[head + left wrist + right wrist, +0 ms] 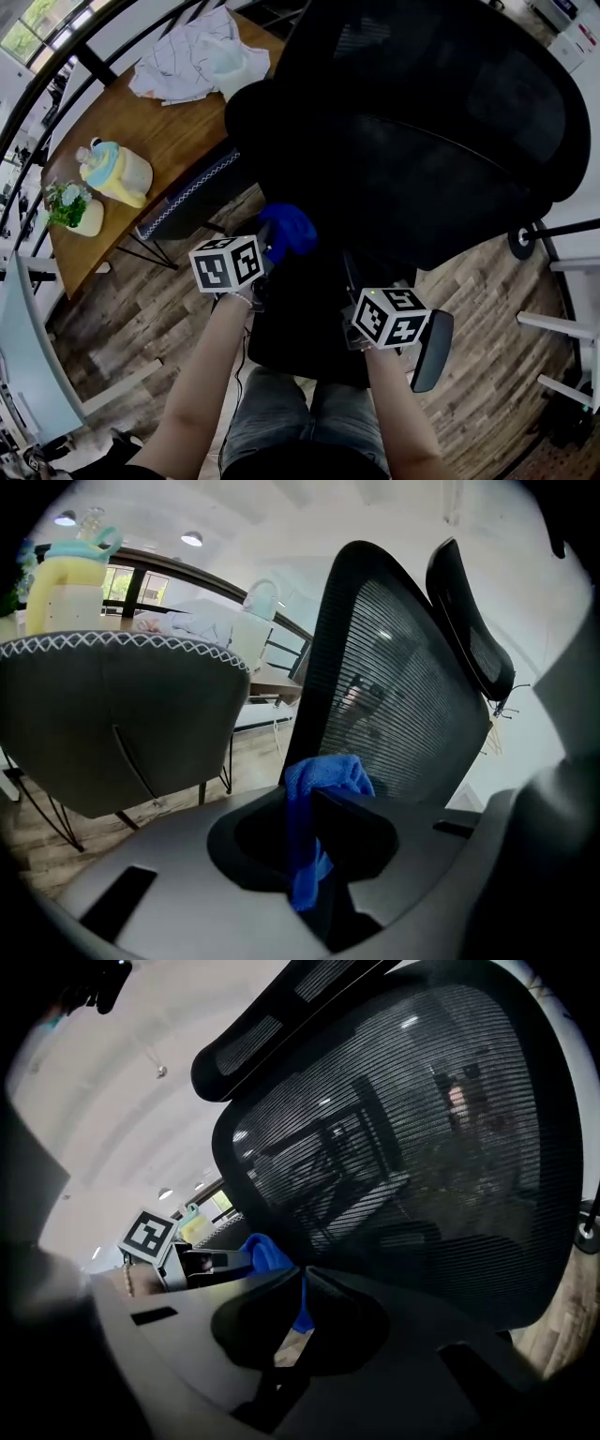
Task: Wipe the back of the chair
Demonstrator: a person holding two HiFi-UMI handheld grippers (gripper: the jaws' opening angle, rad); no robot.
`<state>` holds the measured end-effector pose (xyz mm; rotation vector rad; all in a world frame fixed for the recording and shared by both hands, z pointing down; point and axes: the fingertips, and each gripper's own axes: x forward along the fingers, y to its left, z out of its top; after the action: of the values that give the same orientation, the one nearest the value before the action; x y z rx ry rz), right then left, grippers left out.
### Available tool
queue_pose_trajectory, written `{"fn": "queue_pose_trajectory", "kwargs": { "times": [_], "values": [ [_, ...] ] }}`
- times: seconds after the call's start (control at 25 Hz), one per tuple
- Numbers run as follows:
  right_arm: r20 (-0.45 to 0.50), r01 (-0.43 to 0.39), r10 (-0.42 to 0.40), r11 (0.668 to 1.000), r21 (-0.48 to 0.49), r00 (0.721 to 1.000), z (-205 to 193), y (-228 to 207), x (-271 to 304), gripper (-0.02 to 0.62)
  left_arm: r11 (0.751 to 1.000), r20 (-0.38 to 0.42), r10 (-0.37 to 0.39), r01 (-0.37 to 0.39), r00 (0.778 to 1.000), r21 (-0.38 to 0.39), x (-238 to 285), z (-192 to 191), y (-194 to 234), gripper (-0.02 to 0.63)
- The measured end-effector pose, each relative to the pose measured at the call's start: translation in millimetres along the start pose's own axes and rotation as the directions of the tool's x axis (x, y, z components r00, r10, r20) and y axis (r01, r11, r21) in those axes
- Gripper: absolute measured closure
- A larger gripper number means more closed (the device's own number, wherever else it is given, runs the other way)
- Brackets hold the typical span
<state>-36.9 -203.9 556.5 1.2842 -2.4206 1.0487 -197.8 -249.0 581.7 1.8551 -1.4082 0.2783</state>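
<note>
The left tool (314, 797) is clamped on a blue cloth (323, 775), which bunches above its jaw tips and hangs in a strip between them. In the head view this cloth sits just left of centre, at the lower left edge of the black mesh chair back (441, 141), which fills the upper right of the frame. The left gripper view shows the cloth right beside that edge, though I cannot tell if they touch.

The right tool (304, 1274) has its jaws together at the tips with nothing between them (the blue strip behind them belongs to the other tool's cloth). It points at the mesh, which fills most of the right gripper view, with the headrest (272, 1030) at the upper left.

At the upper left of the head view stands a wooden counter (141, 131) carrying a crumpled white garment (202, 56), a yellow bottle (117, 171) and a small potted plant (73, 208). A second dark chair (192, 192) with white zigzag trim stands between the counter and the left tool, over a plank floor (478, 319).
</note>
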Motion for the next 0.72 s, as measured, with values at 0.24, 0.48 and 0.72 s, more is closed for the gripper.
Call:
{"fn": "queue_pose_trajectory", "kwargs": {
  "times": [0.24,0.48,0.72],
  "values": [
    [0.011,0.006,-0.006,1.0,0.005,1.0,1,1,0,0.561,0.999,0.021,0.046,-0.045,0.999,-0.017,-13,8,25,0.529],
    [0.04,0.024,-0.025,1.0,0.02,0.999,3,2,-13,0.561,0.998,0.045,0.054,-0.054,0.998,-0.015,-30,14,32,0.529],
    [0.092,0.022,-0.027,0.998,0.055,0.995,11,6,-41,0.561,0.999,0.079,0.027,-0.026,0.996,-0.021,-55,16,19,0.529]
  ]
}}
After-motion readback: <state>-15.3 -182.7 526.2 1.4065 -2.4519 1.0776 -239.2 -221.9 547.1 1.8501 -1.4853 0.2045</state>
